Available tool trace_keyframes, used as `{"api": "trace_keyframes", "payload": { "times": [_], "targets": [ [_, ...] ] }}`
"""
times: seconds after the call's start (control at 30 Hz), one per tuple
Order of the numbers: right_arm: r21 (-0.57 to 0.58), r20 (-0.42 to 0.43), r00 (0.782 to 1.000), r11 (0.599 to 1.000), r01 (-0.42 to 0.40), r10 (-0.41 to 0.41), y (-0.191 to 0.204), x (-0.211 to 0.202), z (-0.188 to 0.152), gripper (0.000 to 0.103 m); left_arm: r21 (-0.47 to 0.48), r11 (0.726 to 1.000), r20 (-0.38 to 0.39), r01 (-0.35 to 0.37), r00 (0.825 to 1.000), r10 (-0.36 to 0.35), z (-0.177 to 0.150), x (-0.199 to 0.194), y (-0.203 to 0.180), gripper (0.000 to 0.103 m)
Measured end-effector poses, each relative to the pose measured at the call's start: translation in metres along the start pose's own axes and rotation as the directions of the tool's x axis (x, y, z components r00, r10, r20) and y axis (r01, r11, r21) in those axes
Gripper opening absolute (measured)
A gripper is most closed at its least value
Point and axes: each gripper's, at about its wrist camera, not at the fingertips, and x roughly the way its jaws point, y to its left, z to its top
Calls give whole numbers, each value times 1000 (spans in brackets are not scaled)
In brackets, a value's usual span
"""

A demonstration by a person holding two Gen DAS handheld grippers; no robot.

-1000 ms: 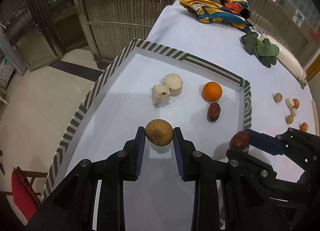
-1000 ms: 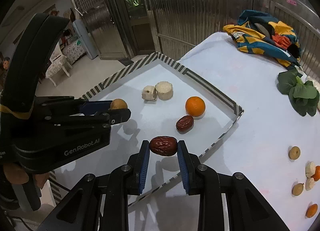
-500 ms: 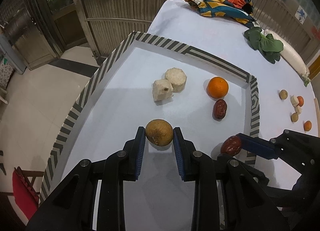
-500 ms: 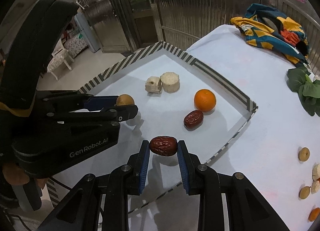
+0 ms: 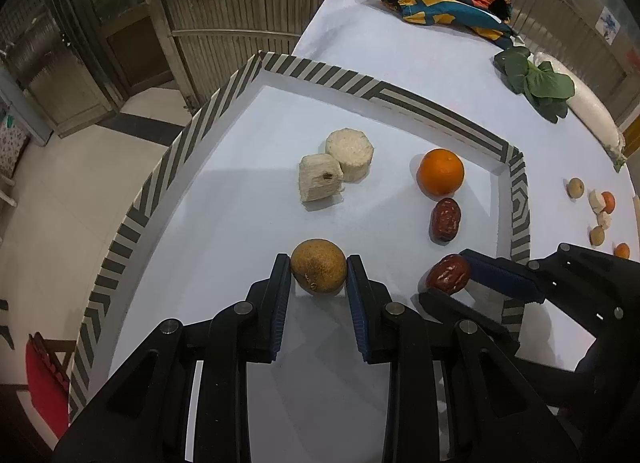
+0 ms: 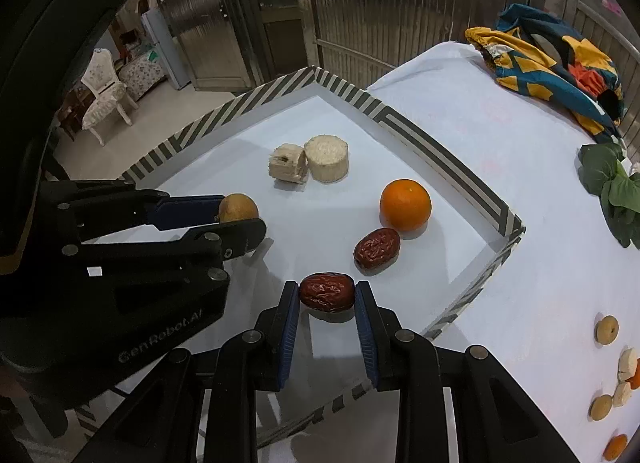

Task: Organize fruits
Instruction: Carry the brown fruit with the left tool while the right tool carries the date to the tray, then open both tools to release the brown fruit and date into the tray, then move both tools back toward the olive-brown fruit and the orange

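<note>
My left gripper (image 5: pixel 318 269) is shut on a round brown fruit (image 5: pixel 318 266), held just above the floor of the striped-rim white tray (image 5: pixel 440 109). In the right wrist view that brown fruit (image 6: pixel 238 207) shows at the left gripper's tips. My right gripper (image 6: pixel 327 291) is shut on a wrinkled red date (image 6: pixel 327 291) over the tray's near right part; the same date (image 5: pixel 449 274) appears in the left wrist view. On the tray lie an orange (image 6: pixel 405 205), a second red date (image 6: pixel 377 248) and two pale sugarcane chunks (image 6: pixel 308 163).
Outside the tray, small fruit pieces (image 6: pixel 612 375) are scattered on the white tablecloth at the right. Green leaves (image 6: pixel 612 187), a white radish (image 5: pixel 592 119) and a colourful cloth (image 6: pixel 552 63) lie further back. Floor and a chair (image 6: pixel 104 99) are beyond the table's left edge.
The right gripper with its date has moved further in over the tray and a little lower, closer to the resting date. The left gripper with the brown fruit has stayed nearly still.
</note>
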Motion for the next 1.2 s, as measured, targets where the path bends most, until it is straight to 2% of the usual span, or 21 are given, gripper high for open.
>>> {"api": "trace_keyframes", "payload": {
  "times": [0.33, 0.43, 0.47, 0.53, 0.6, 0.97, 1.2],
  "targets": [
    [-21, 0, 1000, 1000, -10, 10, 7, 8, 0, 27, -23, 1000, -17, -12, 1000, 12, -1, 3, 5, 28],
    [-4, 13, 1000, 1000, -25, 25, 5, 3, -1, 32, -23, 999, -22, -23, 1000, 22, -3, 2, 6, 29],
    [0, 21, 999, 1000, -28, 28, 4, 0, -1, 33, -23, 999, -17, -27, 999, 27, -4, 0, 6, 31],
    [6, 34, 999, 1000, -29, 29, 4, -6, -1, 34, -25, 999, -6, -32, 999, 32, -5, -5, 7, 44],
    [20, 49, 998, 999, -35, 34, 2, -12, -2, 34, -28, 999, 13, -32, 999, 33, -5, -12, 8, 49],
    [55, 101, 995, 998, -18, 12, -4, -40, -6, 36, -38, 998, 52, -40, 998, 42, -10, -35, 4, 49],
    [111, 124, 992, 994, 18, -31, -21, -57, -20, 42, -21, 999, 67, -27, 997, 28, -13, -46, -10, 49]
  ]
}}
